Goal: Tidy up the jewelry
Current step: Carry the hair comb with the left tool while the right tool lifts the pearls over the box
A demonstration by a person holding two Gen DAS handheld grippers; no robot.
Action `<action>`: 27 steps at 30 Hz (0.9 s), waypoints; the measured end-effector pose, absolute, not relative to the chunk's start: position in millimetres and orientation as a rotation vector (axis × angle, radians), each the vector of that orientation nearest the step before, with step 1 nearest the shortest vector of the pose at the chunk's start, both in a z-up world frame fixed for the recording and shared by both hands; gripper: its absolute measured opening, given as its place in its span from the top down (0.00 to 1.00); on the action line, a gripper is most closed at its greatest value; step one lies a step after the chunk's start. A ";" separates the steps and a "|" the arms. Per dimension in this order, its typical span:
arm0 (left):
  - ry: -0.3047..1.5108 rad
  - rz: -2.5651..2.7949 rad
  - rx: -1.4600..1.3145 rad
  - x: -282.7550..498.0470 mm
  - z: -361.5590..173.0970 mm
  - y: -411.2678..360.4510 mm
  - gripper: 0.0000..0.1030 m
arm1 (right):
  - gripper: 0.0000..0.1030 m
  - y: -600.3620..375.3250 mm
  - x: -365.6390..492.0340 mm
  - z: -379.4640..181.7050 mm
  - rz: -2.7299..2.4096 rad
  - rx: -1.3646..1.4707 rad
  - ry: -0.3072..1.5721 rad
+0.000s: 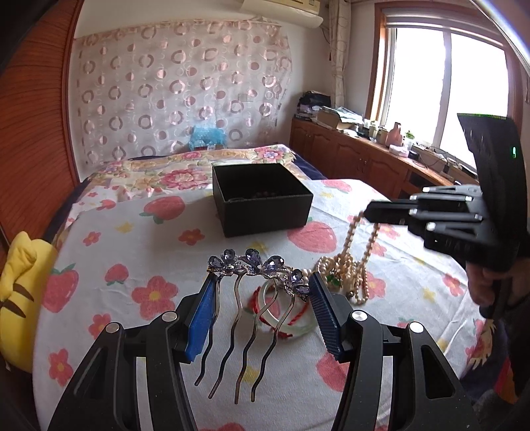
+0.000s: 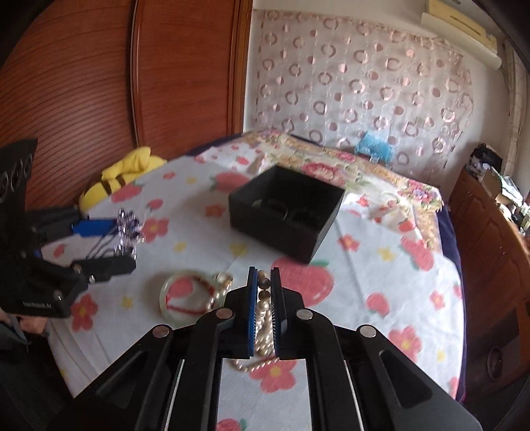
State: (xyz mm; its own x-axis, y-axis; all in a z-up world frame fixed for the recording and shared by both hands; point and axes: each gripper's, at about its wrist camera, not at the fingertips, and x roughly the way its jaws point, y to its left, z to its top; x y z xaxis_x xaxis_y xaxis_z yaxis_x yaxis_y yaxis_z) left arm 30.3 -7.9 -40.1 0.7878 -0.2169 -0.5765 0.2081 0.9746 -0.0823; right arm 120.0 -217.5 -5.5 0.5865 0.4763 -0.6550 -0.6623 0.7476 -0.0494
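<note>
Bedroom in daylight. Bed (image 1: 185, 275) under a white sheet printed with strawberries and flowers, floral quilt (image 1: 172, 172) at the far end. Ringed pink curtain (image 1: 179, 89) across the back wall, wood wardrobe (image 2: 99, 83) to the left. Bright window (image 1: 444, 89) on the right above a cluttered low wooden cabinet (image 1: 357, 159). Air conditioner (image 1: 285, 11) high up. Yellow plush (image 1: 20, 295) at the bed's edge.

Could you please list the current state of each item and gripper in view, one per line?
Left gripper: shut on the hair comb.
Hair comb: held off the bedspread.
Right gripper: shut on the pearl necklace.
Pearl necklace: partly lifted, the rest piled on the bedspread.
Black box: open, lidless.
Jade bangle: lying flat with the red cord.
</note>
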 end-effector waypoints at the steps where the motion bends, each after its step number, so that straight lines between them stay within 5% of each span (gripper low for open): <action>1: 0.618 -0.228 -0.013 30.8 -38.4 -7.9 0.48 | 0.92 -219.1 121.2 0.5 0.673 -0.300 0.652; 27: 0.545 -0.231 -0.001 56.8 -5.1 -10.7 0.48 | 0.92 -227.2 147.1 115.5 0.616 -0.276 0.435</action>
